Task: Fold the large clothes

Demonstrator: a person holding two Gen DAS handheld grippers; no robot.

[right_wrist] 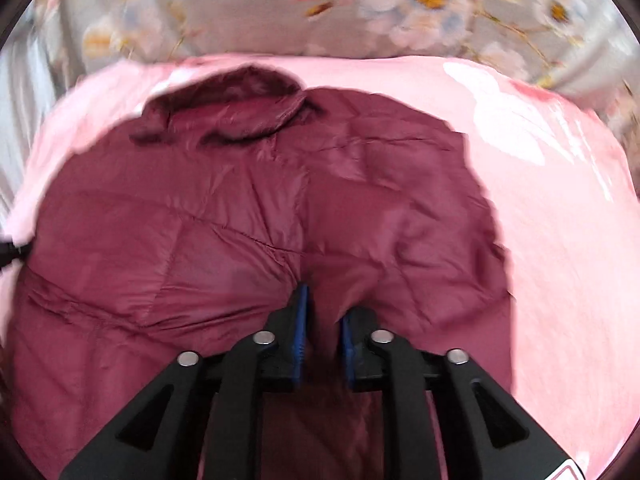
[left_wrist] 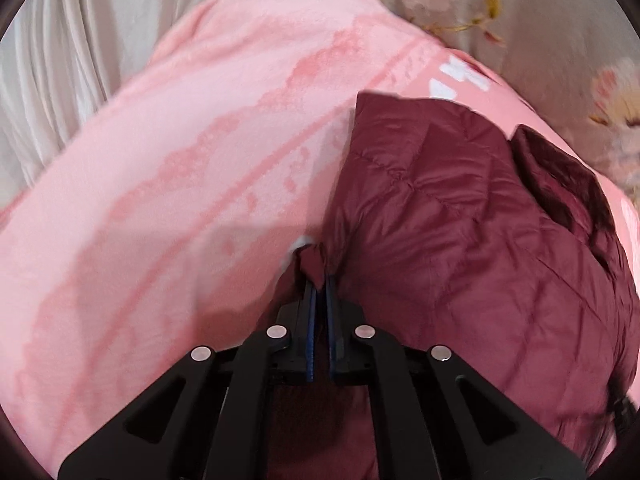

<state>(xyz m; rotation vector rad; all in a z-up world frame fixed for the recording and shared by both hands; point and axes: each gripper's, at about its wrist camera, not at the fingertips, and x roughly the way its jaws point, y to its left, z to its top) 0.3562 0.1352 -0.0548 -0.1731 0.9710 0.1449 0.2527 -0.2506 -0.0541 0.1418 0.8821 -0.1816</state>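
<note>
The work surface is a bed covered by a pink fleece blanket with darker pink stripes (left_wrist: 168, 184), laid over a grey floral-print sheet (right_wrist: 400, 4); pale pleated fabric (left_wrist: 60, 60) borders the far left in the left wrist view.

The task item, a maroon quilted puffer jacket with a fur-trimmed collar (right_wrist: 240, 208), lies spread on the pink blanket, collar end pointing away from the operator. Both frames are motion-blurred.

The left gripper (left_wrist: 320, 280) has its jaws pressed together on a small bunch of the jacket's near hem. The right gripper (right_wrist: 323, 308) has maroon fabric bulging between its blue pads (right_wrist: 301, 320); the jaws stand slightly apart around that thick fold and appear to be pinching it.

Judged step: carrying the near hem toward the collar. Recommended practice:
- Hold both pinches level so the fold line stays straight.
- Move slowly; slick padded fabric is likely to slip or spring back.
- Lay the hem down before releasing.

Bare blanket lies to the left and right of the jacket, giving clearance for sideways movement. Beyond the collar, the blanket edge is near.
</note>
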